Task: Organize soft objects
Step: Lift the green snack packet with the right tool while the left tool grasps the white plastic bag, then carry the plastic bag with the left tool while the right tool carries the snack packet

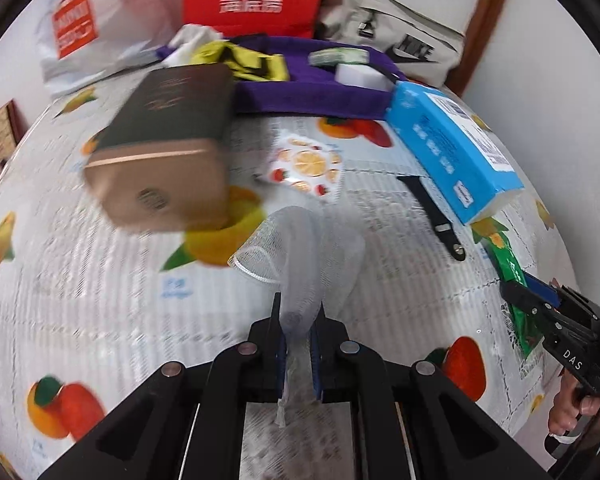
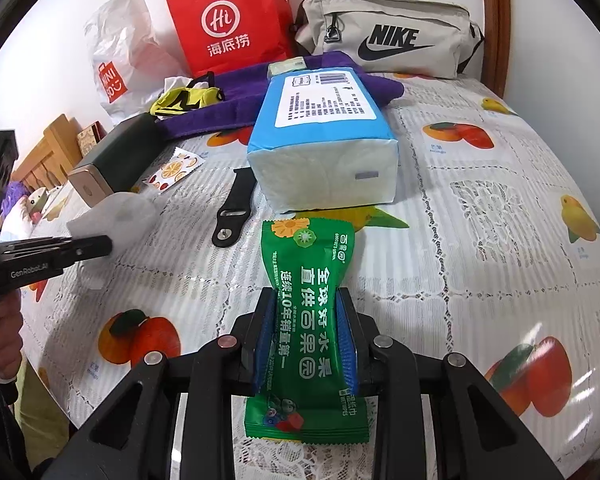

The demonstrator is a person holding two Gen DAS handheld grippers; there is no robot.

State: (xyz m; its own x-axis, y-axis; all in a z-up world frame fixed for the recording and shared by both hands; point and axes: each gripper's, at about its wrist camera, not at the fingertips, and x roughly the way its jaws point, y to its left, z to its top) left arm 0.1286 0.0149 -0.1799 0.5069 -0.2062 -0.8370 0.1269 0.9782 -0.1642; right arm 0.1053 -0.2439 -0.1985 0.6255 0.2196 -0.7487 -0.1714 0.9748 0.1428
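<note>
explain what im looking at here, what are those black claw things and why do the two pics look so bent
Those black claws are hand-held grippers: a person carries one in each hand, and there is no robot arm. Each picture comes from a wide-angle camera mounted on one gripper, which bends the view.

The left gripper is shut on a white mesh net. The right gripper is shut on a green wet wipes packet.

Both views show a fruit-print tablecloth. On it lie a blue tissue pack, a black watch strap, a fruit sticker sheet, a dark green box and a purple cloth. Behind stand a red paper bag and a grey Nike pouch.
</note>
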